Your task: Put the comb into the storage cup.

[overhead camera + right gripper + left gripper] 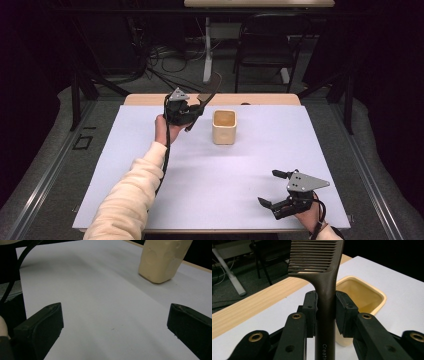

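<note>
Left gripper (325,311) is clamping the dark comb (322,270) by its handle, holding it raised just beside the cream cup (224,127), while right gripper (274,189) is resting wide open, empty, on the white table (210,180).

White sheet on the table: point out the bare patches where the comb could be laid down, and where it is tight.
Free: the wide middle of the white sheet, between the cream cup and the right gripper; also the sheet's right part beyond the cup. Tight: beside the cup, where the left gripper holds the comb.
</note>
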`<action>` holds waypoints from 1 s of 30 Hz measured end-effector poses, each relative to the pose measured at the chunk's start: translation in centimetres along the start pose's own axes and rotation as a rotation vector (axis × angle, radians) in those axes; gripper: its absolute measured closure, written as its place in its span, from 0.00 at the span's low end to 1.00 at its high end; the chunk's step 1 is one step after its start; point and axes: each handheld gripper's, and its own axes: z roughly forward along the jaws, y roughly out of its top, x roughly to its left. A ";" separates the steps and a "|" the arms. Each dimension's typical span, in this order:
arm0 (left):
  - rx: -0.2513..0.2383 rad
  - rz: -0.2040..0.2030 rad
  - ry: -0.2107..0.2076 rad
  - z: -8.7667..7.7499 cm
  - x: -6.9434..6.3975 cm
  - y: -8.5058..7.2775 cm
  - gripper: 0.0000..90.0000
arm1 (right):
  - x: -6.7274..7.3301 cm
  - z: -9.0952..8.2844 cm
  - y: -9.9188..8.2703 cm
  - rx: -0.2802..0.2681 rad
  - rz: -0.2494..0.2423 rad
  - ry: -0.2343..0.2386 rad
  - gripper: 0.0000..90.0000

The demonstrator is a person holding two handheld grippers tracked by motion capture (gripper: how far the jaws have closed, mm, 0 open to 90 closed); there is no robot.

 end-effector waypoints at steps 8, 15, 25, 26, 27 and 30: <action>-0.016 0.004 -0.003 0.4 -0.2 0.5 0.80 | 0.0 0.0 0.0 0.000 -0.001 0.001 0.00; -0.024 0.005 -0.006 0.6 -0.4 0.6 0.80 | 0.0 0.0 0.0 0.000 0.000 0.002 0.00; -0.039 0.006 -0.010 0.6 -0.6 1.0 0.80 | 0.0 0.0 0.0 0.001 0.000 0.001 0.00; -0.040 0.005 -0.011 0.6 -0.6 1.1 0.80 | 0.0 0.0 0.0 0.001 0.001 0.002 0.00; -0.044 0.005 -0.010 0.6 -0.6 1.1 0.80 | 0.0 0.0 0.0 0.002 0.001 0.002 0.00; -0.046 0.011 -0.011 0.6 -0.6 1.2 0.80 | 0.0 0.0 0.0 0.000 0.004 0.001 0.00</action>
